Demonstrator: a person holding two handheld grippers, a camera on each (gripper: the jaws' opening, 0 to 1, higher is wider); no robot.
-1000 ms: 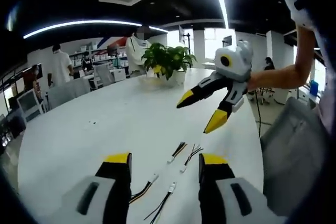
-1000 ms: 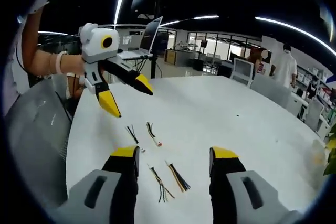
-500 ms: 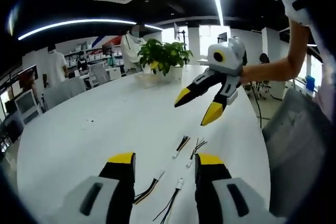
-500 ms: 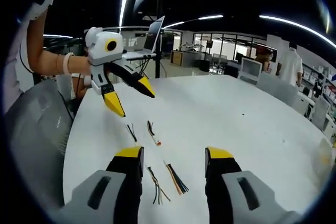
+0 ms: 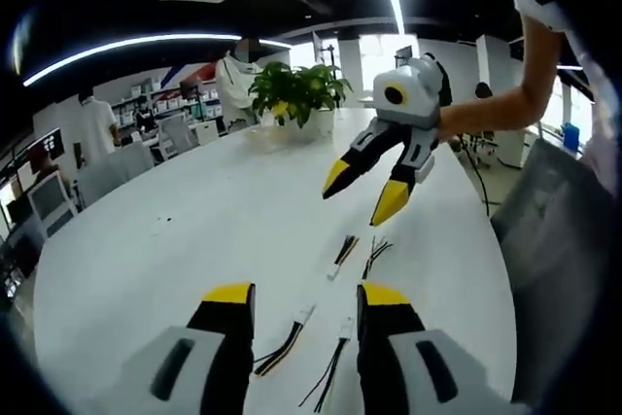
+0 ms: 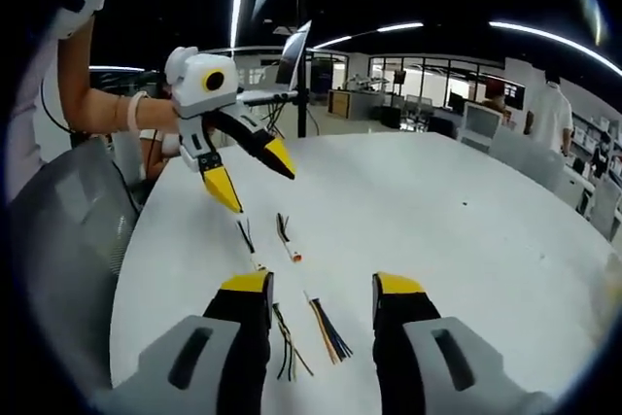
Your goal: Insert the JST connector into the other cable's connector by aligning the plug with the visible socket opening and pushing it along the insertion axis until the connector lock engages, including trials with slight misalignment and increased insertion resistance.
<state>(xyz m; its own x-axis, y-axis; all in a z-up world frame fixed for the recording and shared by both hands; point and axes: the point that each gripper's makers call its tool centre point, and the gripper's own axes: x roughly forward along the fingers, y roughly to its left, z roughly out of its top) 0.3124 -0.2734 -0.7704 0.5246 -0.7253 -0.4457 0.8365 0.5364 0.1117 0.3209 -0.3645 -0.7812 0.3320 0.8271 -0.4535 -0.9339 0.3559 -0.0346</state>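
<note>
Four short cables (image 5: 337, 258) with small white connectors and loose coloured wires lie near the white counter's (image 5: 175, 230) edge, both grippers (image 5: 296, 298) (image 6: 323, 289) released above them.

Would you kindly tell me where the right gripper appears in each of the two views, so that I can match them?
Left gripper view: the right gripper comes in at the upper right, open, held over the table.
Right gripper view: the right gripper rises from the bottom edge, jaws apart.
Shared landmark: the white table with the loose cables lying on it.
</note>
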